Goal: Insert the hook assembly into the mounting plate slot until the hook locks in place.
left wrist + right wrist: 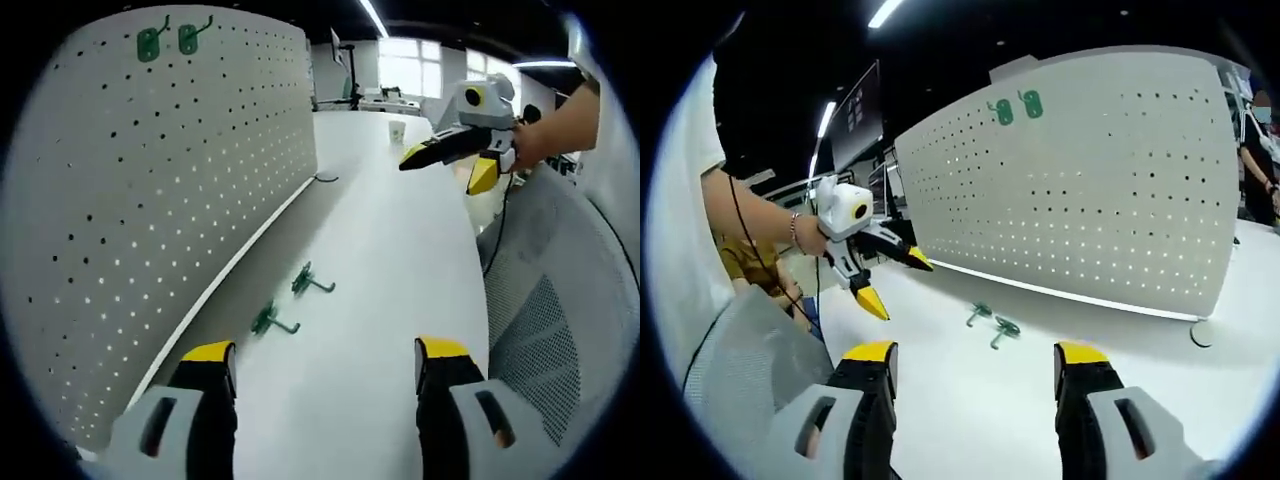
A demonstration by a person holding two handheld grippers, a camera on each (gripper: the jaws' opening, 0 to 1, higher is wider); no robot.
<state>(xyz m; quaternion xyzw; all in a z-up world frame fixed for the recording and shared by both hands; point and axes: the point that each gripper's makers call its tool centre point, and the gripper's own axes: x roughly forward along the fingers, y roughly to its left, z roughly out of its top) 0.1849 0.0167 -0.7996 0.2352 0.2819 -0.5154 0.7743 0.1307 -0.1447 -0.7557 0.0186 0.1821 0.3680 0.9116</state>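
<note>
Left gripper view: my left gripper [326, 362] has its jaws spread wide with nothing between them, above the white table [400, 260]. Just beyond lie two green hooks [272, 320] [308, 281], near the foot of the white pegboard [180, 190]. Farther off, my right gripper [440, 170] hangs over the table, jaws parted and empty. Two more green hooks [148, 44] [188, 38] sit high on the pegboard.
</note>
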